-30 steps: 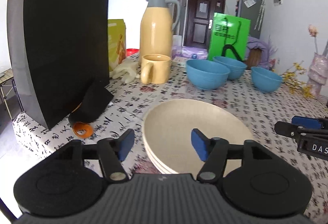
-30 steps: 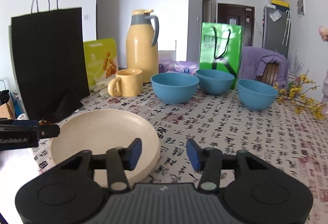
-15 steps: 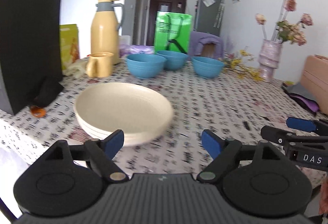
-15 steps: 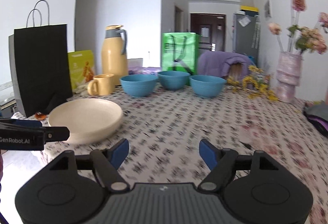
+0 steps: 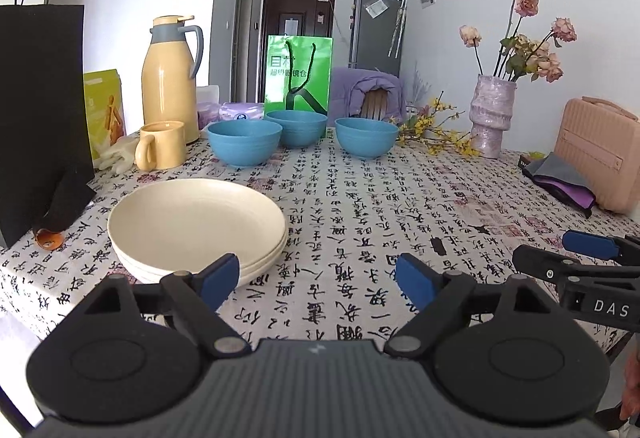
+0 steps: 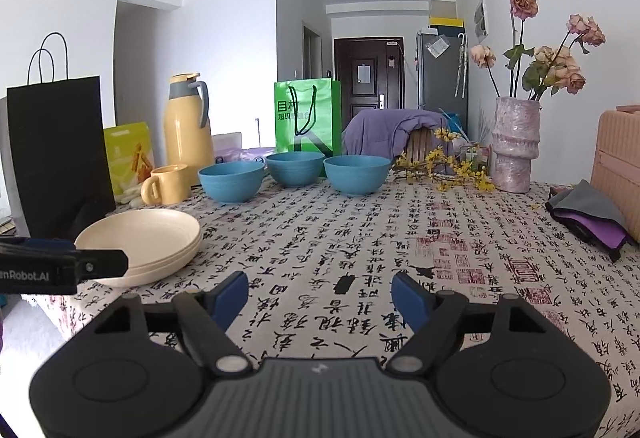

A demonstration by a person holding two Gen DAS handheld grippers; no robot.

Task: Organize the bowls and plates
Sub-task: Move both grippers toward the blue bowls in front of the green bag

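Note:
A stack of cream plates point(image 5: 196, 213) rests on the patterned tablecloth, just ahead and left of my left gripper point(image 5: 318, 276). That gripper is open, and only cloth shows between its fingers. Three blue bowls point(image 5: 243, 143) point(image 5: 297, 127) point(image 5: 366, 137) stand apart in a row farther back. My right gripper point(image 6: 320, 296) hovers over bare cloth to the right of the plates point(image 6: 140, 234). Its jaws are opening with nothing between them. The bowls point(image 6: 232, 179) point(image 6: 295, 167) point(image 6: 357, 173) lie well beyond it. Each gripper shows at the edge of the other's view point(image 5: 560, 254) point(image 6: 88, 254).
A black paper bag point(image 5: 40, 109), a yellow thermos point(image 5: 170, 77) and a yellow mug point(image 5: 162, 145) crowd the back left. Behind the bowls stands a green bag point(image 5: 299, 73). At the right are a vase of flowers point(image 5: 492, 117), a pink case point(image 5: 596, 153) and folded cloth point(image 5: 560, 177).
Both grippers have drawn back from the plates and swung right. Both sets of jaws have spread wider. The plate stack stays put and now lies to the left.

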